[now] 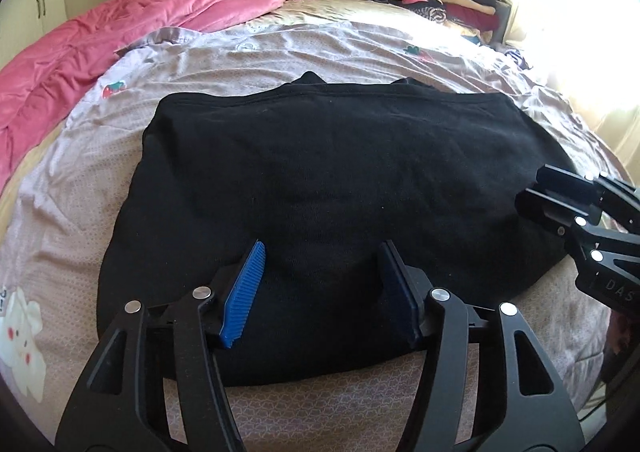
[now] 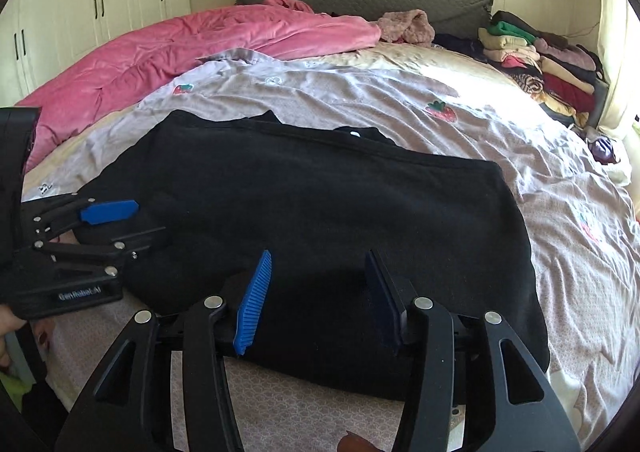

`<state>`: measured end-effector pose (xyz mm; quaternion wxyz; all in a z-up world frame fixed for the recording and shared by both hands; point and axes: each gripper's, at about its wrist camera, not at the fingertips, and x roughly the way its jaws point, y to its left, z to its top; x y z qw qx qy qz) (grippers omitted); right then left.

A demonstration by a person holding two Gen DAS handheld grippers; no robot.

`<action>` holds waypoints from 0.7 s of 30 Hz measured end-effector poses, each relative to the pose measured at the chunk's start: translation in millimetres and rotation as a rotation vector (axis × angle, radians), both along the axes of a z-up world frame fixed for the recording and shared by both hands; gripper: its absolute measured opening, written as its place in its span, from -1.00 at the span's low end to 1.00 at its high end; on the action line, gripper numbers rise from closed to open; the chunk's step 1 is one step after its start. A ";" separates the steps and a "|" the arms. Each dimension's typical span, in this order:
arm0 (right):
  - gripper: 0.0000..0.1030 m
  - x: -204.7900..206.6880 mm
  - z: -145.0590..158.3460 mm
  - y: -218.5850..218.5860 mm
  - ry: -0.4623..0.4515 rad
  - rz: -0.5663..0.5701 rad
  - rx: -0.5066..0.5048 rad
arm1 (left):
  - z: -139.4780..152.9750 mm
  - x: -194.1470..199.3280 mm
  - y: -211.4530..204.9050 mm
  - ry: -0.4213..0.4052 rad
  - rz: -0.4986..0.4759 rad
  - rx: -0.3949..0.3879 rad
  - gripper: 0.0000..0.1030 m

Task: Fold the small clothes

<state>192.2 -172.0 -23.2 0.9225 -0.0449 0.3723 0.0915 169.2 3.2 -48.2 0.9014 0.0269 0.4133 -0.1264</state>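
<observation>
The left claw (image 1: 322,292) stands open above the near edge of a flat black knit garment (image 1: 320,179) on the mauve-sheeted bed (image 1: 280,55). The right claw (image 1: 532,191) enters at right, over the garment.

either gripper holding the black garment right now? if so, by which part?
Nothing is held. The left gripper and right gripper both stand open over the near edge of the black garment, pads clear of the cloth.
</observation>
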 end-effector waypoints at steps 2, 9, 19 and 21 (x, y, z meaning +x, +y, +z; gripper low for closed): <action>-0.07 2.4 -7.4 -8.3 0.033 -0.041 -0.032 | -0.4 -2.5 -0.2 -0.003 -0.002 -0.001 -0.02; 0.13 -14.3 -17.8 -44.7 0.061 -0.093 0.004 | 1.2 -2.3 1.7 0.000 -0.005 -0.025 -0.01; 0.13 -29.3 -24.3 -64.0 0.086 -0.136 0.038 | 4.5 -4.2 6.1 0.001 0.002 -0.052 -0.01; 0.15 -28.8 -24.0 -63.7 0.087 -0.137 0.040 | 5.1 -6.1 7.4 0.001 0.003 -0.060 -0.01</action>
